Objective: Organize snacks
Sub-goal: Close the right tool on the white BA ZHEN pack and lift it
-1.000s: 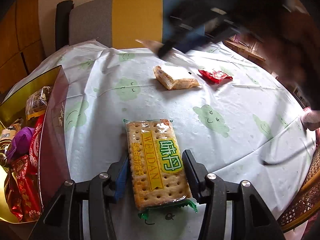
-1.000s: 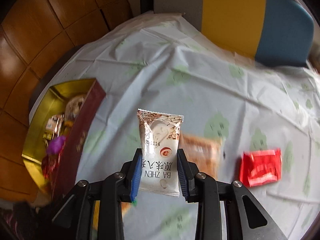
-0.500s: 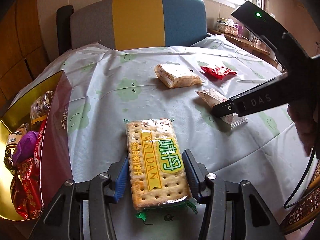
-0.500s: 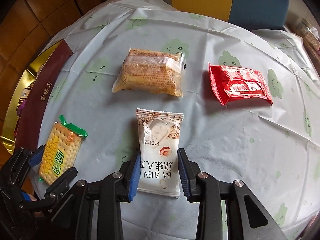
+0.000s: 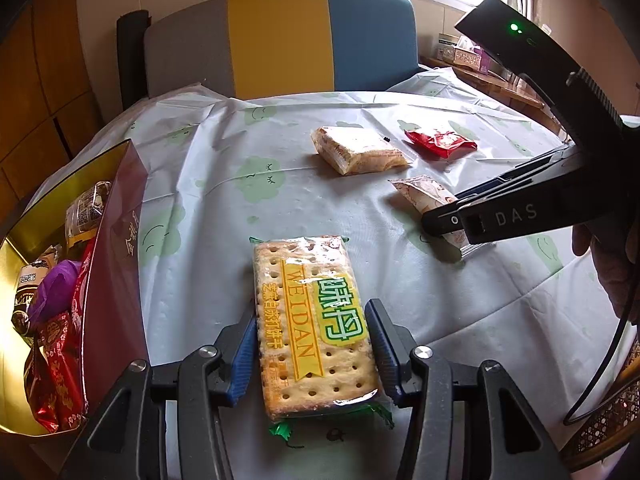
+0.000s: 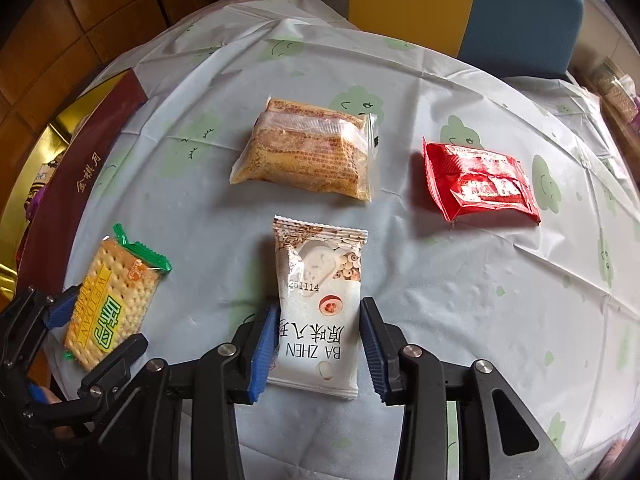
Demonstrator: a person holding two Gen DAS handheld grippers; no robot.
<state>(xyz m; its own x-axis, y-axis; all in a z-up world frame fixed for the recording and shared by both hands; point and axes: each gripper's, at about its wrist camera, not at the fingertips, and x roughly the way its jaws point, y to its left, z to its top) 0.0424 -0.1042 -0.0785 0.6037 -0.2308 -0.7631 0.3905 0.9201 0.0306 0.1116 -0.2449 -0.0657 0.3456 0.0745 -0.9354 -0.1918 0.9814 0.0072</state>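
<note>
A yellow-labelled cracker pack point(image 5: 304, 276) lies flat on the tablecloth. My left gripper point(image 5: 310, 308) is shut on its near half, both blue pads against its long sides; the right wrist view shows the same grip point(image 6: 100, 320) at the lower left. A white "BA ZHEN" packet point(image 6: 320, 276) rests on the cloth between the fingers of my right gripper point(image 6: 320, 306). Those jaws are opening, and a thin gap shows beside the right pad. In the left wrist view the right gripper's fingers point(image 5: 452, 220) cover the packet's point(image 5: 420, 192) near end.
A tan cake pack point(image 6: 304, 156) and a red packet point(image 6: 480, 184) lie farther back on the table. A gold box with a maroon wall point(image 5: 116, 240), holding several snacks, stands at the left edge. A grey, yellow and blue chair point(image 5: 280, 40) stands behind the table.
My right gripper came down and set the white packet on the cloth in front of the cake pack, then its jaws widened. The left gripper and cracker pack stayed put.
</note>
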